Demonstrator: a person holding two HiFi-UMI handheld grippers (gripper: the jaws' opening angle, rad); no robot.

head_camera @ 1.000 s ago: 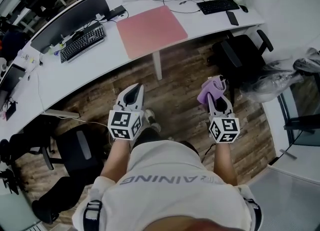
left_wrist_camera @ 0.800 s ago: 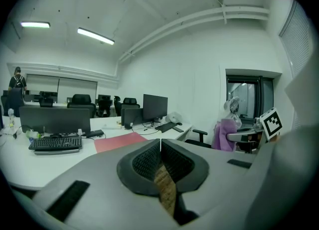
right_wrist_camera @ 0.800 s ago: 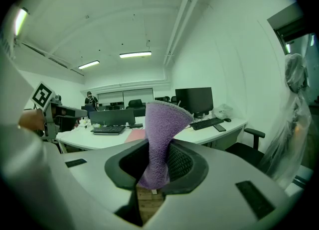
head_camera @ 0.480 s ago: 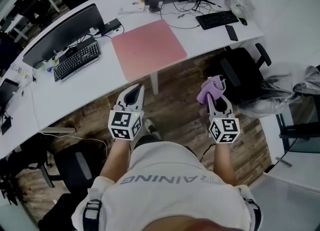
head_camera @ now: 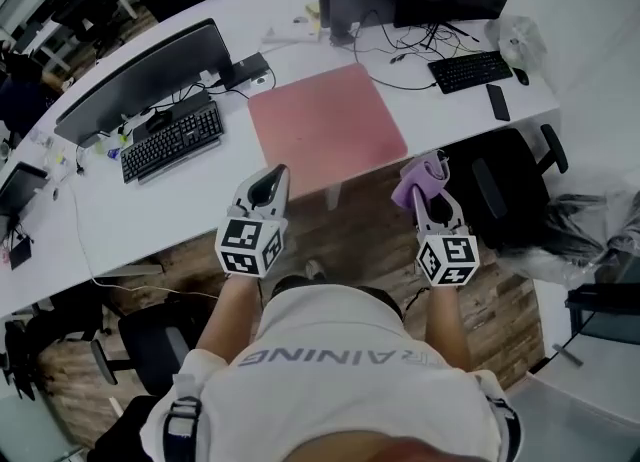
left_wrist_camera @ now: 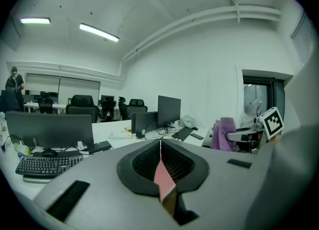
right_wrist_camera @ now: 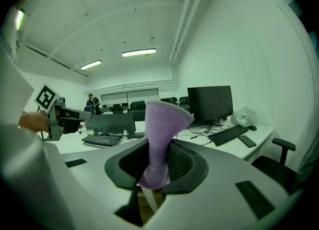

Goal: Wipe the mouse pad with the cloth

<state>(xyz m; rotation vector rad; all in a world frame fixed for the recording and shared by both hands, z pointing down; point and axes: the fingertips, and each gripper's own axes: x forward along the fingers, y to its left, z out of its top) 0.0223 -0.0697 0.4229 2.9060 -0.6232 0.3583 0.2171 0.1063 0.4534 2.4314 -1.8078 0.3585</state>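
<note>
A large pink mouse pad (head_camera: pixel 327 127) lies flat on the white desk (head_camera: pixel 150 195), with its near edge at the desk's front. My right gripper (head_camera: pixel 427 187) is shut on a purple cloth (head_camera: pixel 419 181) that sticks up between its jaws (right_wrist_camera: pixel 162 134); it hovers just off the pad's near right corner, over the floor. My left gripper (head_camera: pixel 271 179) is shut and empty, held over the desk's front edge just left of the pad. A thin slice of the pink pad (left_wrist_camera: pixel 162 179) shows through the narrow slit between its jaws.
Two keyboards (head_camera: pixel 172 138) (head_camera: pixel 469 70), several monitors (head_camera: pixel 142 74), a phone (head_camera: pixel 495 102) and cables lie on the desk around the pad. A black office chair (head_camera: pixel 505 185) stands to my right and another (head_camera: pixel 155 345) to my left on the wooden floor.
The desk and pad have drawn closer to me and shifted right in the head view. Both grippers now sit at the desk's front edge, held the same way.
</note>
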